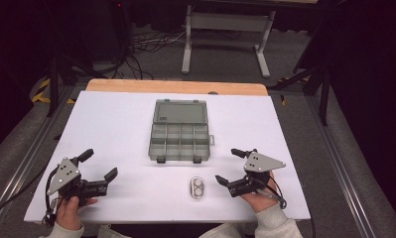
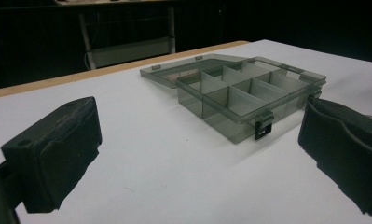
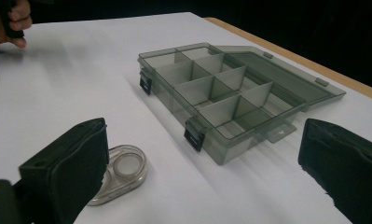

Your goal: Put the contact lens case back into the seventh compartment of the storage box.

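A smoky grey compartment box (image 1: 179, 135) lies open in the middle of the white table (image 1: 121, 124), its lid folded back toward the far side. Its several compartments look empty (image 2: 242, 93) (image 3: 221, 100). A small clear two-well case (image 1: 197, 188) (image 3: 120, 172) rests nearer the front edge, below the box. My left gripper (image 1: 99, 165) sits low at the front left, open, with nothing between its jaws. My right gripper (image 1: 230, 166) is at the front right, just right of the clear case, open and empty too.
A wooden strip (image 1: 175, 87) edges the table's far side. Beyond it stand a white metal frame (image 1: 228, 29) and cables on the floor (image 1: 136, 49). Metal rails (image 1: 334, 158) run along both sides. A hand (image 3: 6, 21) grips the other gripper's handle at the far left.
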`<action>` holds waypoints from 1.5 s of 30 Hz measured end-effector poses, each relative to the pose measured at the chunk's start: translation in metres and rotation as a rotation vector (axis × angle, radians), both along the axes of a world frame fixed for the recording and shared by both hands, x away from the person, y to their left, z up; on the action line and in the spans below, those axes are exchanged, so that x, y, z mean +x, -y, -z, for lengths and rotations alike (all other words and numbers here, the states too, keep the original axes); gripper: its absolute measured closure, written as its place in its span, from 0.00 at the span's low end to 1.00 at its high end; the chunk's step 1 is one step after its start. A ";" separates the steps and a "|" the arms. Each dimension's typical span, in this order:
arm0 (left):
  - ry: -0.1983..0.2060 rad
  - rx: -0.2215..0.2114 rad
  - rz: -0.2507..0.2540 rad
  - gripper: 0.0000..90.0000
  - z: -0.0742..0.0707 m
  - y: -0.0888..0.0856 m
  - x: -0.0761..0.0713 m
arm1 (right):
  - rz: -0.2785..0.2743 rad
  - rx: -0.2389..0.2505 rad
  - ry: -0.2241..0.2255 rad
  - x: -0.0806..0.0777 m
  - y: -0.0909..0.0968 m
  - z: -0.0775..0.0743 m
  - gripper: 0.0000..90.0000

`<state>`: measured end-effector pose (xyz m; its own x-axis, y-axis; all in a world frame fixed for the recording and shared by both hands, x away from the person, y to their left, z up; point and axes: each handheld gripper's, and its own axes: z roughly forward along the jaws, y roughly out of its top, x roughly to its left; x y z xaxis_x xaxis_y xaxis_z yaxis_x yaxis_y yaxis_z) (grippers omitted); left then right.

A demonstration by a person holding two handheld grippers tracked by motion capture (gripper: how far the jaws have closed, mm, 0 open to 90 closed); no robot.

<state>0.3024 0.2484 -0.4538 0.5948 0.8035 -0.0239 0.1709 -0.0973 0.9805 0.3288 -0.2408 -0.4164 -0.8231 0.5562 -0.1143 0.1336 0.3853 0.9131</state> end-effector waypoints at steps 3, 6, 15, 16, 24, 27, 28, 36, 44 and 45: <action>0.000 -0.001 -0.001 0.00 0.000 0.000 0.000 | -0.019 -0.005 -0.009 0.001 -0.004 -0.001 0.03; -0.002 -0.004 0.002 0.00 -0.001 0.000 0.000 | -0.049 -0.019 -0.023 0.005 -0.015 -0.005 0.03; -0.001 0.001 0.010 0.00 -0.001 0.000 0.000 | -0.086 -0.027 -0.035 0.010 -0.031 -0.010 0.03; 0.000 0.002 0.010 0.00 -0.001 0.000 0.000 | -0.093 -0.028 -0.032 0.011 -0.032 -0.010 0.03; 0.002 0.004 0.009 0.00 -0.001 0.001 0.000 | -0.129 -0.057 -0.023 0.015 -0.045 -0.016 0.03; 0.002 0.004 0.010 0.00 -0.001 0.001 0.000 | -0.144 -0.070 -0.021 0.017 -0.050 -0.019 0.03; 0.001 0.004 0.011 0.00 -0.001 0.001 0.000 | -0.154 -0.079 -0.023 0.018 -0.053 -0.020 0.03; 0.003 0.004 0.012 0.00 -0.001 0.001 0.000 | -0.189 -0.109 -0.035 0.022 -0.064 -0.023 0.03; 0.005 0.004 0.011 0.00 -0.001 0.001 0.000 | -0.238 -0.150 -0.076 0.028 -0.074 -0.022 0.03; 0.005 0.004 0.011 0.00 -0.001 0.001 0.000 | -0.238 -0.150 -0.076 0.028 -0.074 -0.022 0.03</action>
<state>0.3021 0.2475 -0.4525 0.6033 0.7973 -0.0179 0.1654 -0.1032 0.9808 0.3566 -0.1666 -0.3940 -0.9379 0.3277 -0.1134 0.0892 0.5442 0.8342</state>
